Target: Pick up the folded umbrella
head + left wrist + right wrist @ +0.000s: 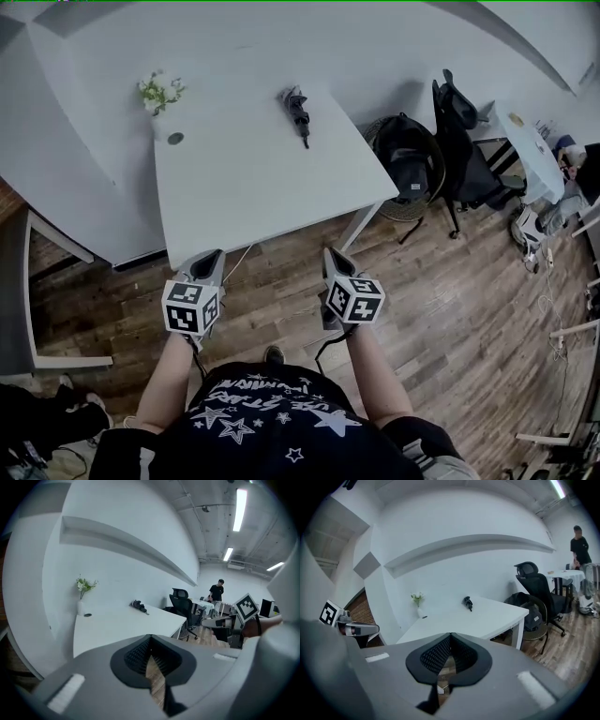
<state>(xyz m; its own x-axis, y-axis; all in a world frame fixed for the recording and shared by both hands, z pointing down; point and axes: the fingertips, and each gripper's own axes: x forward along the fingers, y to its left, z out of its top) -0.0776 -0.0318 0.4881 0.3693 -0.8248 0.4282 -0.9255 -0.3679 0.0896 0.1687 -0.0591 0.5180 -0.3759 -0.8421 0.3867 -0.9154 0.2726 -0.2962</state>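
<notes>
folded umbrella (297,111) on table (253,192), vase (162,122) left

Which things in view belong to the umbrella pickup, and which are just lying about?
Job: umbrella; left gripper; right gripper; table under the umbrella.
Lying about: flowers; dark disc; backpack; office chair.

Office space, no doubt about it. A plain white tabletop (253,187) sits hard against a white wall (454,522), and just right of it there's a black swivel office chair (459,141) with a headrest. Further right of the tabletop is another white table (527,142). Long tube lights (240,508) hang overhead on a bare ceiling, with wood-plank floor (450,309) underfoot. A person (217,591) stands beyond the chair.
</notes>
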